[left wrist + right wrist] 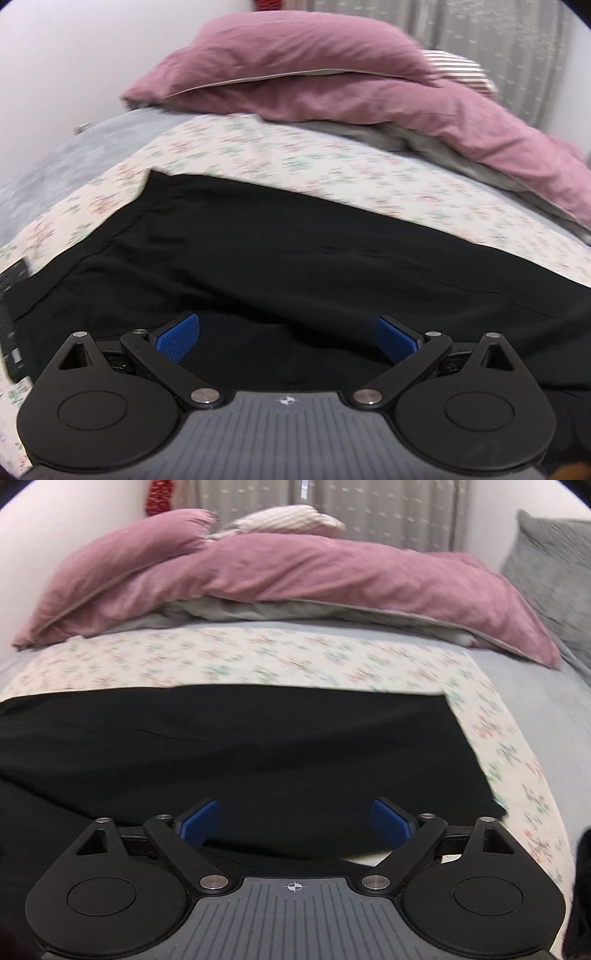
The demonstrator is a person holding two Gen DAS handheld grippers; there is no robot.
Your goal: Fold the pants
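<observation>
Black pants (pixel 288 258) lie flat across a floral sheet (pixel 295 162) on a bed. In the left wrist view their left end shows, with a corner at the upper left. In the right wrist view the pants (pixel 240 746) end at a straight edge on the right. My left gripper (pixel 288 338) is open, its blue pads (pixel 177 336) spread wide just above the near part of the black cloth. My right gripper (pixel 295 821) is open too, its blue pads (pixel 389 821) over the near edge of the pants. Neither holds anything.
A pink duvet (pixel 332 81) and a pink pillow (pixel 122 568) are heaped at the far side of the bed, with a grey pillow (pixel 554 565) at the right. A dark remote-like object (pixel 11 325) lies at the left edge. Curtains (pixel 332 502) hang behind.
</observation>
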